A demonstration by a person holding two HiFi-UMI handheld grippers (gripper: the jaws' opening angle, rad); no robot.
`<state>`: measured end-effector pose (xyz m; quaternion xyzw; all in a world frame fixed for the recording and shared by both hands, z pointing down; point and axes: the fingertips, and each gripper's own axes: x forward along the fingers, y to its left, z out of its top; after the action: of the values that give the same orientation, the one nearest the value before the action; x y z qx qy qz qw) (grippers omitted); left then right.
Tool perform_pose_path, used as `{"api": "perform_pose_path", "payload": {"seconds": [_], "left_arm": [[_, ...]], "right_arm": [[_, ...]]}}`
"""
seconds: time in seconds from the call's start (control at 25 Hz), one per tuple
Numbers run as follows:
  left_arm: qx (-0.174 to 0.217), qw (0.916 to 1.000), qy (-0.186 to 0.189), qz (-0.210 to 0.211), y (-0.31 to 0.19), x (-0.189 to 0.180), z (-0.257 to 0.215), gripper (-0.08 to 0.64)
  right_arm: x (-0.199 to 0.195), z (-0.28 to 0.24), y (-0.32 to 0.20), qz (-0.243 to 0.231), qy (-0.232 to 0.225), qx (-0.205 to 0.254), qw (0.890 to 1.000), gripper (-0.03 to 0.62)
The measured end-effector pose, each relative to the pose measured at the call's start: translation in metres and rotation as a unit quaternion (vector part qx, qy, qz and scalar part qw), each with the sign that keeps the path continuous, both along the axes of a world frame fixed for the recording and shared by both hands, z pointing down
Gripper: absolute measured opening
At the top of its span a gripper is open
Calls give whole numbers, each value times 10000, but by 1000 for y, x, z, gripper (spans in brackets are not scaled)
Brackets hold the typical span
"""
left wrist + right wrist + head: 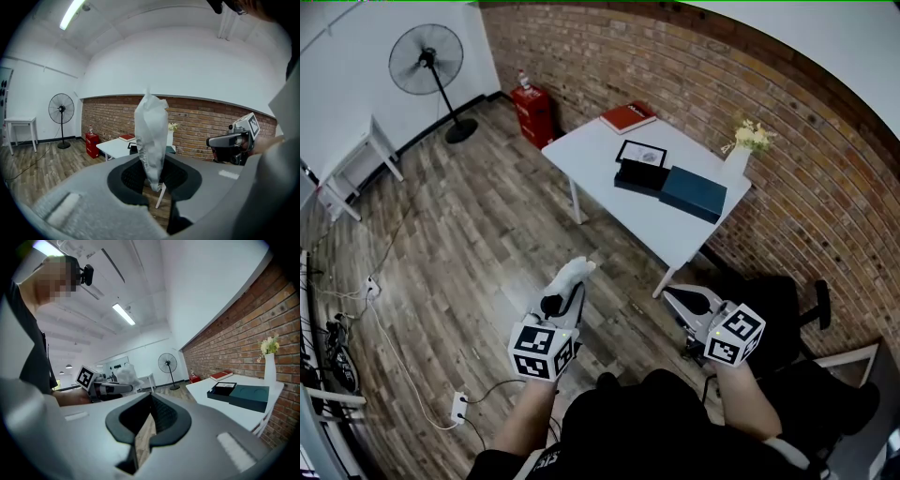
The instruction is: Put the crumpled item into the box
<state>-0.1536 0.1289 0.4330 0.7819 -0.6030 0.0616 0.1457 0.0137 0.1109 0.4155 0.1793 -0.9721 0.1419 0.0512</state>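
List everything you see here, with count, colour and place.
table: one, white, by brick wall
box: one, dark, open, on table
lid: one, teal, beside box
book: one, red, table's far corner
vase: one, white, on table by wall
fan: one, black, on floor
crate: one, red, on floor
chair: one, black, near table
crumpled item: one, white, in left claw
left claw: one, grey, shut on crumpled item
right claw: one, grey, shut, empty

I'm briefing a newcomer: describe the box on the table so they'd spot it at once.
Find the white table by the brick wall. Near its middle sits the black box, between a red book and a flat teal case. Only it lies open, showing a white inside.
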Motion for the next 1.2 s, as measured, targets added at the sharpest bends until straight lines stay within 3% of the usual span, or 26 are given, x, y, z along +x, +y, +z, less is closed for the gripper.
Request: {"api": "perform_pose_path", "payload": {"seconds": [0.24,0.48,0.92,1.2], "left_arm": [[-15,9999,-56,100,-11,-8,4,66],[-164,9998,-92,30,-48,-13,17,66],[-256,9996,-133,-60,-206,-2,12,66],[-388,9991,-166,54,-304,26,11,67]], "right_arm": [[-14,12,-11,-43,15,-132,9999,0],[-22,29,-55,-129,-134,-379,9991,0],[-27,21,-218,-372,-204,-331,9985,0],[3,32,-309,-324,-180,-612,9974,0]]}}
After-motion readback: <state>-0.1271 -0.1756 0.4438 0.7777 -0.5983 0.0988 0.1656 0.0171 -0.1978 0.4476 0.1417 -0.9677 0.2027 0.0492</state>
